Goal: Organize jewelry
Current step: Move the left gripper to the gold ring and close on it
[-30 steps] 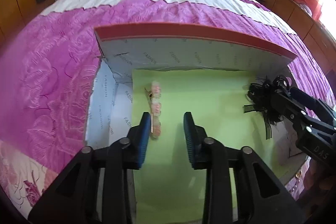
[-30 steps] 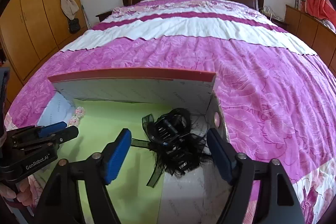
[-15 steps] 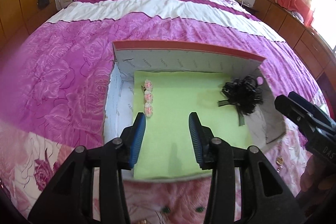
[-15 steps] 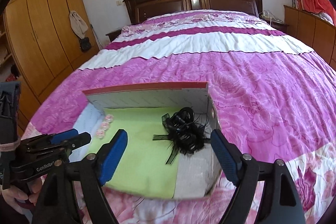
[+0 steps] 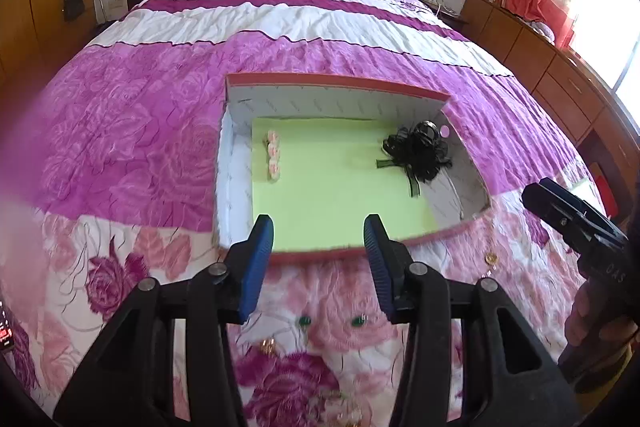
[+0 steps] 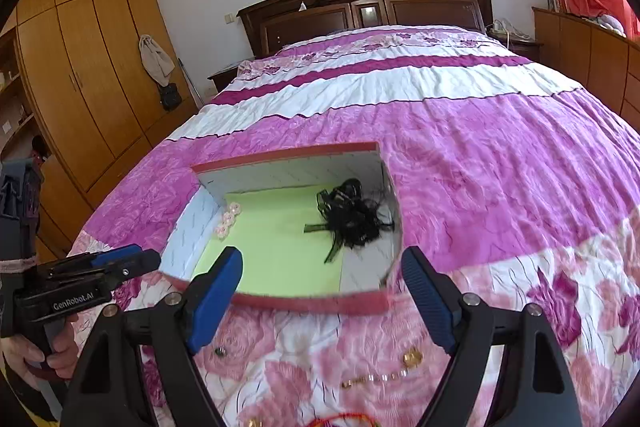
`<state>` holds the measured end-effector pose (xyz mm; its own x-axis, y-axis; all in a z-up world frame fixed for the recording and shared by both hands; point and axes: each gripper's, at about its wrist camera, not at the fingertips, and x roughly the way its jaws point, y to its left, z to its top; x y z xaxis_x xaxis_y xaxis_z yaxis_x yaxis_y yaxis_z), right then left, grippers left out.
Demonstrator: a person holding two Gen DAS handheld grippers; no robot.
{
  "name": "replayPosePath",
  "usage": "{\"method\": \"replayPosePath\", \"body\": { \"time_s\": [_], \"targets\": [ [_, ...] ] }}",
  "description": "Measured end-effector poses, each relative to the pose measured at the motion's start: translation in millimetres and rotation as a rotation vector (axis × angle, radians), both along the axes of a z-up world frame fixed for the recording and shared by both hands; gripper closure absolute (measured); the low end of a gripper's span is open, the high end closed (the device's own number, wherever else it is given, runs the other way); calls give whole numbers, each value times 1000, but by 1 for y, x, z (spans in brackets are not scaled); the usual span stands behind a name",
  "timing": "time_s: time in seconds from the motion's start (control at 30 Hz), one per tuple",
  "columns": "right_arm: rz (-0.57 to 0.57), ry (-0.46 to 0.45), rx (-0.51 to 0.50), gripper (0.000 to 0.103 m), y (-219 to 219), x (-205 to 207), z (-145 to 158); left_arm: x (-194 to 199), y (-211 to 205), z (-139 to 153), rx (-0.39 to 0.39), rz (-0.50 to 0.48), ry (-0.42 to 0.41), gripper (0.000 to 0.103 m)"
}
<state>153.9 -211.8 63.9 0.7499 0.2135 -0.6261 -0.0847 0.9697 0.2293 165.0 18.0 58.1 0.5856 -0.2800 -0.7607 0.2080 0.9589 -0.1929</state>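
Observation:
A shallow red-rimmed box (image 5: 336,79) with a green liner (image 5: 340,195) lies on the bed. In it are a pink flower hair clip (image 5: 273,159) at the left and a black ribbon hair piece (image 5: 420,153) at the right. Both show in the right wrist view too, the clip (image 6: 227,219) and the black piece (image 6: 354,217). My left gripper (image 5: 318,263) is open and empty, just before the box's near rim. My right gripper (image 6: 322,299) is open and empty, also before the near rim (image 6: 312,303). Small gold and green jewelry pieces (image 5: 304,321) lie on the quilt by the grippers.
A gold chain (image 6: 376,378) and gold earring (image 6: 412,358) lie on the quilt below the right gripper, with a red cord (image 6: 344,419) at the bottom edge. A wardrobe (image 6: 80,87) stands left, a headboard (image 6: 368,7) at the far end, drawers (image 5: 560,79) right.
Both grippers have drawn back out of the box and towards the near side of the bed. The black hair piece and pink clip stay in the box.

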Motion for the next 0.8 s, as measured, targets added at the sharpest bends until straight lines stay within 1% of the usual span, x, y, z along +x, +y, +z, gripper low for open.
{"method": "replayPosePath", "body": {
  "time_s": [0.23, 0.37, 0.5, 0.8],
  "targets": [
    [-15, 34, -11, 19, -12, -29, -8, -22, 12, -6, 45, 5, 20, 63],
    [-29, 64, -13, 19, -20, -41, -15, -31, 15, -18, 56, 9, 45, 63],
    [-44, 89, -24, 19, -28, -51, -24, -37, 15, -33, 52, 4, 80, 64],
    [-80, 163, -19, 19, -46, -65, -53, -42, 12, -62, 81, 5, 129, 65]
  ]
}}
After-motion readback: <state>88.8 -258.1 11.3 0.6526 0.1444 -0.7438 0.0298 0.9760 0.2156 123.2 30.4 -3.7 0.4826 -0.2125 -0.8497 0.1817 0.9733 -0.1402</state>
